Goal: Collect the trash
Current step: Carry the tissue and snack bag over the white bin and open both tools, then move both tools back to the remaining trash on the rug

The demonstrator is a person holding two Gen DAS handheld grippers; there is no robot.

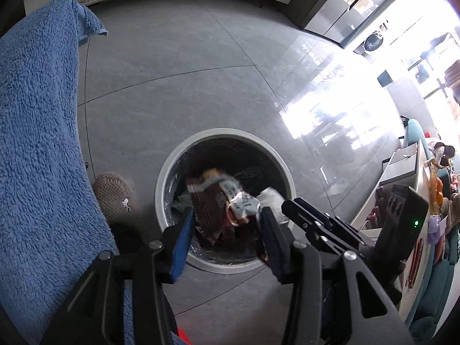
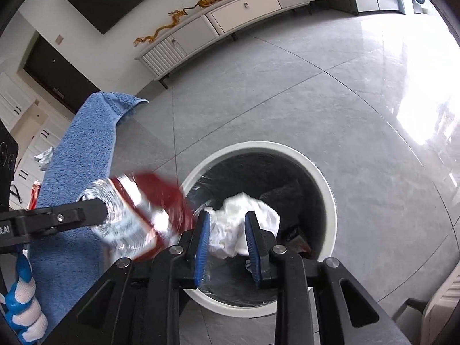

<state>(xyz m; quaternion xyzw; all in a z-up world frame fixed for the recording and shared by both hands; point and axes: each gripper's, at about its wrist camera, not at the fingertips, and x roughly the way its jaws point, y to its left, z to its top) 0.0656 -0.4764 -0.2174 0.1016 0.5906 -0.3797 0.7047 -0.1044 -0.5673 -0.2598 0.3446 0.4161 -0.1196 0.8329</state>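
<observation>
Light: daylight floods in from the right of both views.
Glare: blown-out white patches on the grey floor toward its right edge.
Blur: the red wrapper is smeared by motion.
Distortion: strong fisheye bending, dark vignette at the corners.
Shadow: bin interior dark.

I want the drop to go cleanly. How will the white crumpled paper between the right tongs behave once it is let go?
The white crumpled paper looks soft and wadded, so it probably weighs little and falls slowly. Its creased folds suggest it squashes rather than breaks. It hangs over the bin, so it should land inside.
</observation>
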